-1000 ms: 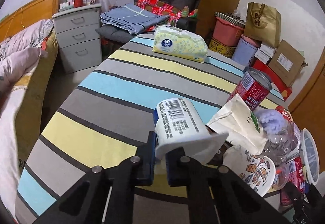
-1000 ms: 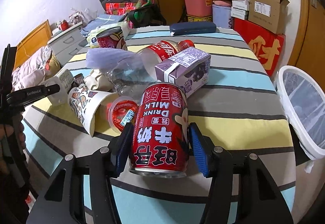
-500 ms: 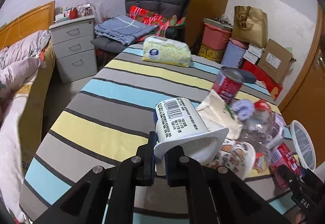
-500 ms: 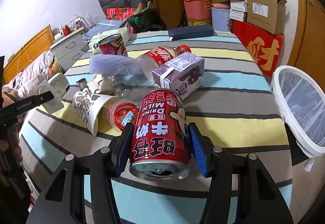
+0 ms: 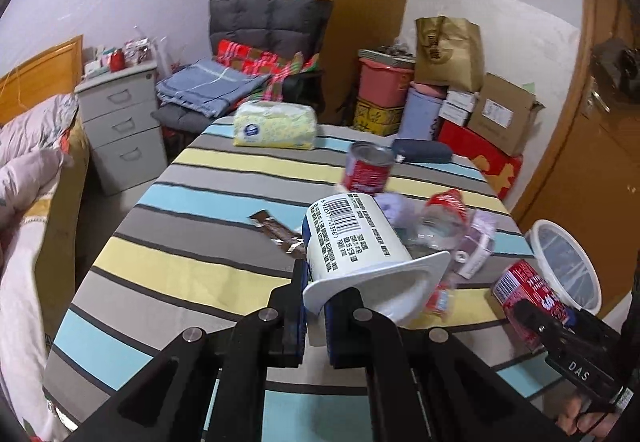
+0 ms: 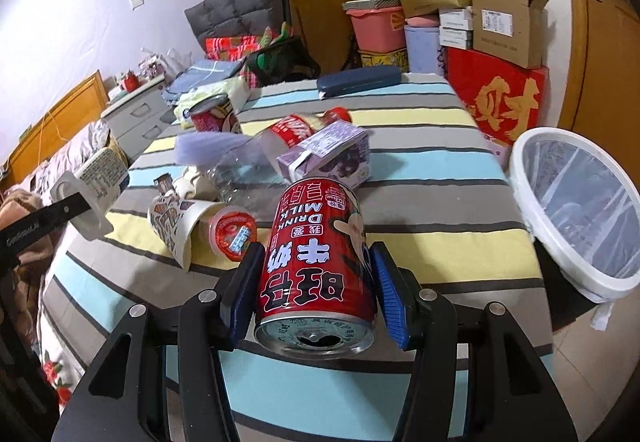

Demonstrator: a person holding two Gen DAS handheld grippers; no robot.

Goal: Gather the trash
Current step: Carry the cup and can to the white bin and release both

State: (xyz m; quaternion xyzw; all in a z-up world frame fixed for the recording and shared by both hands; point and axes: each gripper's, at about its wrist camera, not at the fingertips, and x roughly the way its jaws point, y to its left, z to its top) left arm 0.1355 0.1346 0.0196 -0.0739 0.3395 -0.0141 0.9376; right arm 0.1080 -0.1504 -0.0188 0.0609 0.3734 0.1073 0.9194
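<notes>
My left gripper is shut on the rim of a white yogurt cup with a barcode, held above the striped table; the same yogurt cup shows at the left in the right wrist view. My right gripper is shut on a red milk drink can, lifted off the table, its opened top toward the camera. That red can appears at the right in the left wrist view. A white trash bin with a clear liner stands off the table's right edge.
On the striped table lie a purple drink carton, a clear cola bottle, a printed paper cup, a small red-lidded cup, another red can, a brown wrapper, a tissue pack and a dark case.
My left gripper has risen and swung right with the yogurt cup, uncovering the brown wrapper. My right gripper has lifted the red can slightly off the table and tilted it.
</notes>
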